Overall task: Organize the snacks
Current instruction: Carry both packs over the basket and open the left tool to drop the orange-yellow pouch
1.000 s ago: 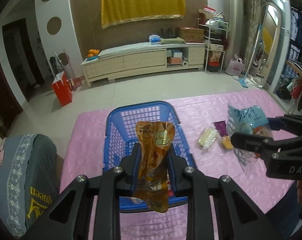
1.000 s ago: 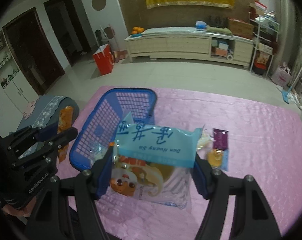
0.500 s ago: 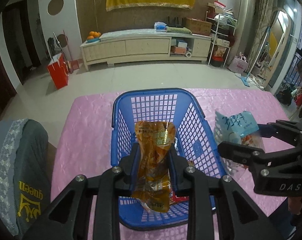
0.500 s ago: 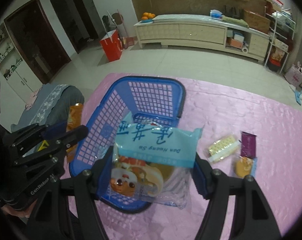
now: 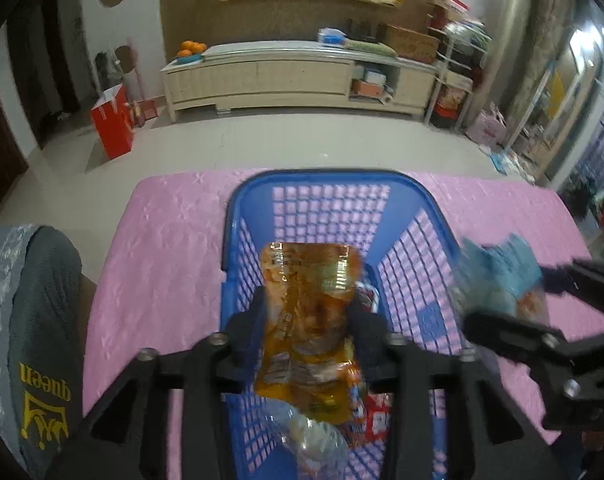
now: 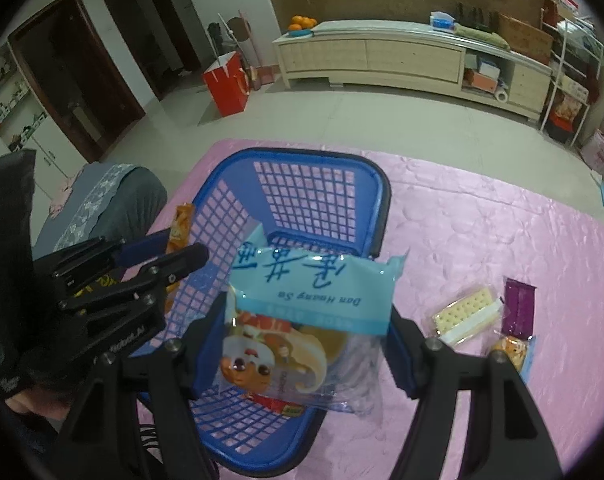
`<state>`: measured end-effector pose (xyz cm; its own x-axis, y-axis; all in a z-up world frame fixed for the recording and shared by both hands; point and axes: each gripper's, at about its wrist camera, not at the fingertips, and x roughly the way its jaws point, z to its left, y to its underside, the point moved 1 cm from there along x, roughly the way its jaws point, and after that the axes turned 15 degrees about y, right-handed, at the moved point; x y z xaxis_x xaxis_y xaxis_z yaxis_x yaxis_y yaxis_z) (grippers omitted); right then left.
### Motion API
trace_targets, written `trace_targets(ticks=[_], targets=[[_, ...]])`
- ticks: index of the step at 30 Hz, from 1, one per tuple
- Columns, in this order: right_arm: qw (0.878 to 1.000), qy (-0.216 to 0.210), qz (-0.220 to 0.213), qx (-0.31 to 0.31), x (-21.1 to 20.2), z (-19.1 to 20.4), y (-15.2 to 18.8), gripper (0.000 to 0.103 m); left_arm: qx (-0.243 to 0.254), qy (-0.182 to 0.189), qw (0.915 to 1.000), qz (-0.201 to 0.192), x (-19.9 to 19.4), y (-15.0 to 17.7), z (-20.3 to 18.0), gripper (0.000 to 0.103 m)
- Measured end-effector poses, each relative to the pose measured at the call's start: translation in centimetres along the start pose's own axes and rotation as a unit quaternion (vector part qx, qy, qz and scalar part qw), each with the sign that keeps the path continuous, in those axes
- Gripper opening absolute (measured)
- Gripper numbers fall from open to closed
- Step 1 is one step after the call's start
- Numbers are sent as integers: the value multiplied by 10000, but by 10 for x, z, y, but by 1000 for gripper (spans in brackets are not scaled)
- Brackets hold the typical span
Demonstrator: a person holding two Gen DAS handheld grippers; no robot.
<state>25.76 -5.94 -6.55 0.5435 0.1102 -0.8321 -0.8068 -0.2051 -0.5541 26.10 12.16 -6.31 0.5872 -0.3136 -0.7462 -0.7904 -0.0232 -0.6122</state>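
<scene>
While 2 grippers hold 1 pkt each, 3 snacks [image 6: 463, 316] lie beside 1 basket [image 6: 302, 176].

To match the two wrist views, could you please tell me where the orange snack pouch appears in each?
Left wrist: the orange snack pouch is central, clamped in the left gripper above the blue basket.
Right wrist: only its edge shows at left, beside the basket's left wall.
Shared landmark: the blue basket.
</scene>
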Motion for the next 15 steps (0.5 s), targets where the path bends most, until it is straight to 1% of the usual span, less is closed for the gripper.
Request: trace_targets(ticks=[1, 2, 4, 5, 10, 15], targets=[[10000, 12, 4, 1, 1, -2, -1, 73, 24, -47, 10000, -54, 0, 0, 1, 65], [10000, 38, 4, 6, -1, -4, 0, 73, 72, -88, 9999, -108, 0, 0, 2, 69], [10000, 76, 0, 11, -2, -5, -1, 73, 194, -107, 9997, -87, 0, 3, -1, 70], [9999, 98, -2, 28, -4, -8, 0, 73, 212, -129, 9997, -36, 0, 4, -1, 73], [9999, 69, -28, 116, -12, -9, -2, 73, 80, -55, 10000, 13, -12, 9, 3, 74], [9999, 18, -140, 5, -23, 0, -3, 73, -16, -55, 10000, -80, -33, 13, 5, 74]])
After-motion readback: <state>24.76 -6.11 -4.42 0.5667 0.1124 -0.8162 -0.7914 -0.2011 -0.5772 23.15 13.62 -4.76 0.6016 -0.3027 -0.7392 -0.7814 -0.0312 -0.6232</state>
